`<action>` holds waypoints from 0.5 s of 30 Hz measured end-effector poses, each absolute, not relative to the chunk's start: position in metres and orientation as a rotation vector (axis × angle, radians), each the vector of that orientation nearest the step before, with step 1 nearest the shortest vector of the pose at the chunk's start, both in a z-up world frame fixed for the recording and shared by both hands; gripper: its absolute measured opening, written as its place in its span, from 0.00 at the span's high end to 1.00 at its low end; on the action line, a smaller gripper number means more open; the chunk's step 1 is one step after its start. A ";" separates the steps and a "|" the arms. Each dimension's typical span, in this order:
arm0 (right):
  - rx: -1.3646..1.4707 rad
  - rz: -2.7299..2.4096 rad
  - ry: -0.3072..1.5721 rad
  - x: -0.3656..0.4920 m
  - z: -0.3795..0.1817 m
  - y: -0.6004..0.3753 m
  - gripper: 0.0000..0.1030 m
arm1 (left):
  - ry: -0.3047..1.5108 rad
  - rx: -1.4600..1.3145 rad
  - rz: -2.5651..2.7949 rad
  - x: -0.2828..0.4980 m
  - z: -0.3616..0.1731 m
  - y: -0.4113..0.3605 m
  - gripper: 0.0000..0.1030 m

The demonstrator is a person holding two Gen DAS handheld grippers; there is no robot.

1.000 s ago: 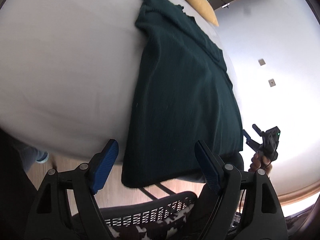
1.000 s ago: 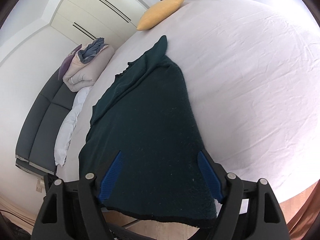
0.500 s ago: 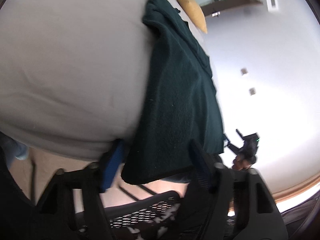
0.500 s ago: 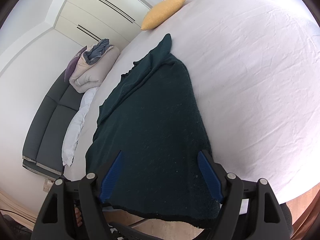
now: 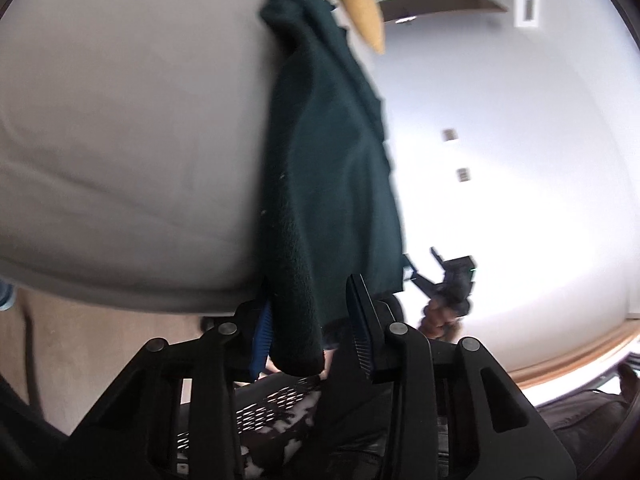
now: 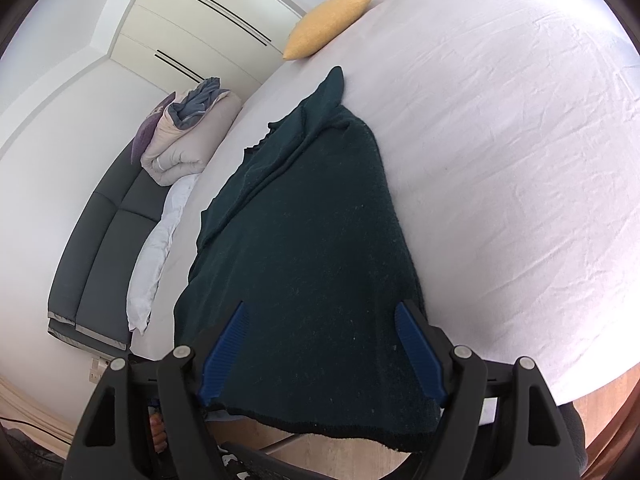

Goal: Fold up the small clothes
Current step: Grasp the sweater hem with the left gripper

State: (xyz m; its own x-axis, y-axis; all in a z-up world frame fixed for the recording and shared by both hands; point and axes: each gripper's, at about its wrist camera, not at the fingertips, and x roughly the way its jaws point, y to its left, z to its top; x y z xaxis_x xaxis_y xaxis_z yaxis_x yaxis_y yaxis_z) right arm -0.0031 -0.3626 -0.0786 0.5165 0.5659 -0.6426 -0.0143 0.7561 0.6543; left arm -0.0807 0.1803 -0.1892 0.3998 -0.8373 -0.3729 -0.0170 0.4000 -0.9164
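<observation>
Close left gripper (image 5: 310,328) jaws, now narrowing round the hanging corner of the dark green sweater (image 6: 304,264) on the bed (image 6: 500,160), fully before lifting; right gripper (image 6: 322,350) jaws wide over hem.

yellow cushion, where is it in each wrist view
Left wrist: yellow cushion at top centre, just right of the dark green garment.
Right wrist: cushion at top centre, on the bed's far edge, beyond the garment.
Shared landmark: the white bed.
</observation>
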 end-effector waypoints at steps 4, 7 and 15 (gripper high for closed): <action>0.644 0.379 0.976 -0.004 -0.079 -0.363 0.24 | 0.926 -1.153 -0.684 -0.083 -0.191 0.198 0.68; 0.643 0.379 0.976 -0.003 -0.079 -0.364 0.24 | 0.847 -1.261 -0.683 -0.084 -0.197 0.212 0.68; 0.643 0.384 0.977 -0.005 -0.080 -0.364 0.24 | 1.039 -1.122 -0.647 -0.067 -0.205 0.189 0.67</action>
